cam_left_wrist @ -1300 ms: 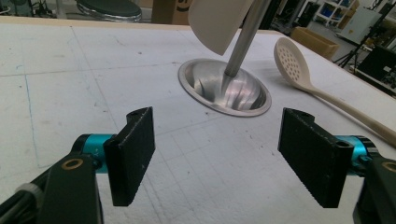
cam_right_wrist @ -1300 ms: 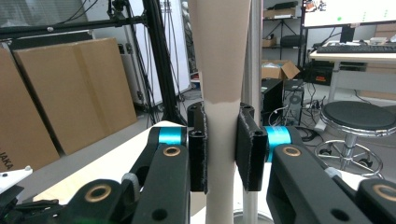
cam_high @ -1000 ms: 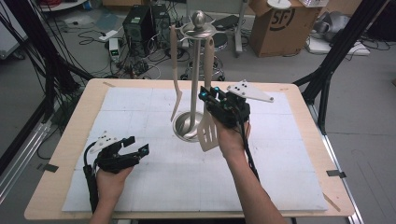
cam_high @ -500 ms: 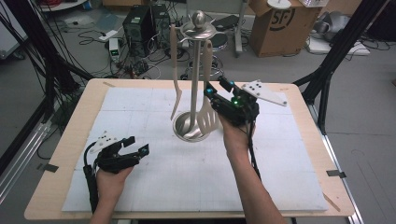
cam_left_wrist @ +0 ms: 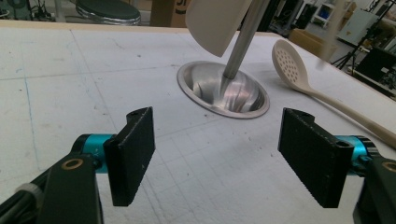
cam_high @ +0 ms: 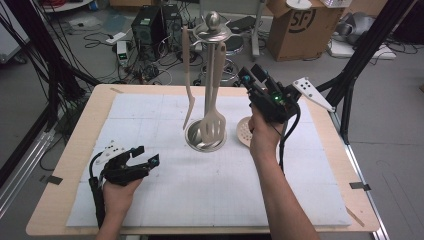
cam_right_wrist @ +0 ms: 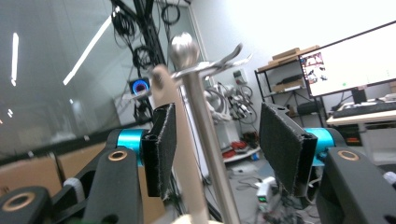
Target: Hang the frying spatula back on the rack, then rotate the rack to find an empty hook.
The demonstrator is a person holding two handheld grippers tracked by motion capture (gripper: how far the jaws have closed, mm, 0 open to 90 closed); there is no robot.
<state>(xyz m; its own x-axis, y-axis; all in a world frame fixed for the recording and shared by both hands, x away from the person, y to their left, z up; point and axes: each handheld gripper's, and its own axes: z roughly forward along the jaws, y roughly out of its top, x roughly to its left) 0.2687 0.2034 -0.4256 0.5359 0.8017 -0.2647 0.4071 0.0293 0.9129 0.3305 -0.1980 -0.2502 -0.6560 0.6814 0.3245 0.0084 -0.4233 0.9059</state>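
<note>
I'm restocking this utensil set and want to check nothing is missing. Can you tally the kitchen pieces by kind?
Metal stand: 1
Slotted turners, hanging: 1
Plain cream utensils, hanging: 1
Perforated spoons, lying on the mat: 1
Total: 4

Centre: rack (cam_high: 212,35) stands upright on its dish base (cam_high: 205,137), with a spatula (cam_high: 214,125) and a spoon (cam_high: 187,75) hanging, blocking passage across the middle.
Right of base: skimmer (cam_high: 244,132) lies flat on the surface (cam_high: 150,200).
Front: mat between left tongs (cam_high: 142,156) and base is open.
Right tongs (cam_high: 250,75): near the rack top, parted, nothing between.
</note>
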